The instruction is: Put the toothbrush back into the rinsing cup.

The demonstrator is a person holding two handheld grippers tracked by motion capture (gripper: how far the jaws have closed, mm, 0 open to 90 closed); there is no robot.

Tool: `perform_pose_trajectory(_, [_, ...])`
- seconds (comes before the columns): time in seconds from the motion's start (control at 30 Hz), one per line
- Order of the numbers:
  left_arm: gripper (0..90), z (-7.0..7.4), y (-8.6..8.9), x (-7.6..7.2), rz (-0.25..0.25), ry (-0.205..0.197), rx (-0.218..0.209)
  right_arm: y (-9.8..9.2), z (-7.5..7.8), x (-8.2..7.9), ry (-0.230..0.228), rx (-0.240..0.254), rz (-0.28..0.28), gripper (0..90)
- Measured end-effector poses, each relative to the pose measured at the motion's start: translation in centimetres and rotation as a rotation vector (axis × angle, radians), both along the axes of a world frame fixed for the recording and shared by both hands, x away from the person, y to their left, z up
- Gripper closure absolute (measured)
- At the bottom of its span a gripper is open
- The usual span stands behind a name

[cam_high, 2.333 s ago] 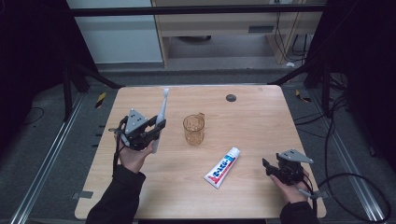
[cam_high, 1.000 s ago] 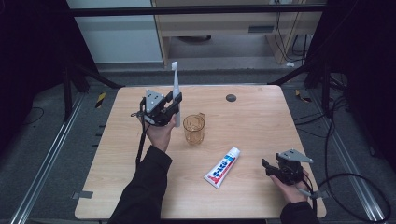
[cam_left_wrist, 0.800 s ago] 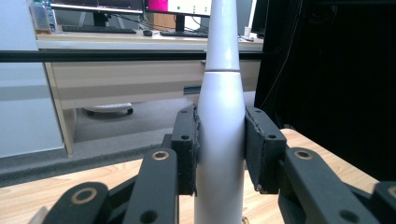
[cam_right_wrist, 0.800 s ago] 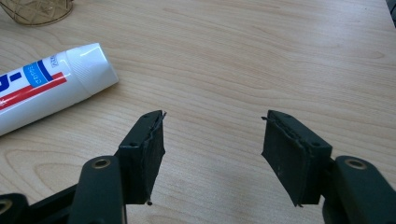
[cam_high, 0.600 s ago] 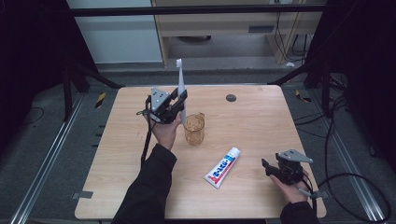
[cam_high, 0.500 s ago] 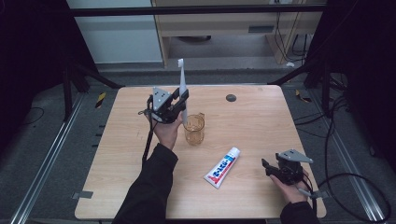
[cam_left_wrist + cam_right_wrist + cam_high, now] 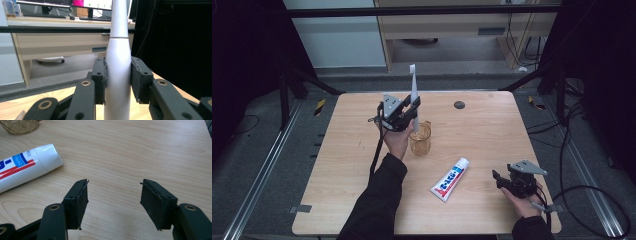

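Note:
A white toothbrush [image 7: 413,95] stands upright in my left gripper [image 7: 408,116], its lower end just above the rim of an amber glass cup [image 7: 420,139]. In the left gripper view both pads [image 7: 100,80] press on the toothbrush handle [image 7: 118,75]. My right gripper [image 7: 504,181] rests near the table's front right, jaws wide apart, with bare wood between the pads [image 7: 77,202]. A white toothpaste tube [image 7: 450,179] with red and blue print lies flat between cup and right gripper; its cap end [image 7: 48,156] lies to the upper left in the right gripper view.
The wooden table [image 7: 337,165] has a small dark round spot [image 7: 459,105] near its far edge. Metal rails and cables run on the floor at both sides. A desk with monitors stands beyond the table.
My left gripper carried the toothbrush from the table's left side rightward to above the cup, the brush turned more upright. The right gripper, tube and cup stayed put.

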State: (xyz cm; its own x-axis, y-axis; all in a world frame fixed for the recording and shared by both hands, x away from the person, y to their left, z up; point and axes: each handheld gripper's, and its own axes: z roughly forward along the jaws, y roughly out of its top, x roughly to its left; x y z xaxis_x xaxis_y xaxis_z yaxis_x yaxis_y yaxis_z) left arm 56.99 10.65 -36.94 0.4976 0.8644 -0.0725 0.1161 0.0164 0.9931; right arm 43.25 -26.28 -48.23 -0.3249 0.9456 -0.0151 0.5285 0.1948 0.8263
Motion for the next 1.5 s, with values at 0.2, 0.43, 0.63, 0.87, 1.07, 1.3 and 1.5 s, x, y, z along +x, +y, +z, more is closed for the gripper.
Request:
perform_pose_trajectory(0.2, [66.7,-0.7,-0.3,0.2,-0.006,0.014,0.009,0.0,0.0,0.0,-0.002,-0.003,0.0,38.6])
perform_pose_trajectory(0.43, [66.7,-1.8,-0.3,0.4,-0.01,0.041,0.019,0.1,-0.1,0.0,0.003,-0.003,0.0,38.7])
perform_pose_trajectory(0.63, [66.7,-2.5,-0.2,0.4,-0.009,0.05,0.023,0.1,0.0,0.0,0.002,-0.004,0.002,38.8])
perform_pose_trajectory(0.87, [66.6,-3.4,-0.1,0.3,-0.013,0.068,0.032,0.1,-0.1,0.0,0.004,-0.007,0.002,38.9])
perform_pose_trajectory(1.07, [66.6,-4.3,-0.1,0.1,-0.023,0.078,0.047,0.1,-0.1,0.0,0.003,-0.012,0.004,39.0])
perform_pose_trajectory(1.3, [66.6,-4.8,0.0,0.0,-0.025,0.087,0.056,0.1,-0.1,0.1,0.004,-0.016,0.003,39.1])
perform_pose_trajectory(1.5, [66.6,-4.9,0.0,-0.2,-0.028,0.083,0.068,0.1,-0.1,0.0,0.002,-0.014,0.003,39.1])
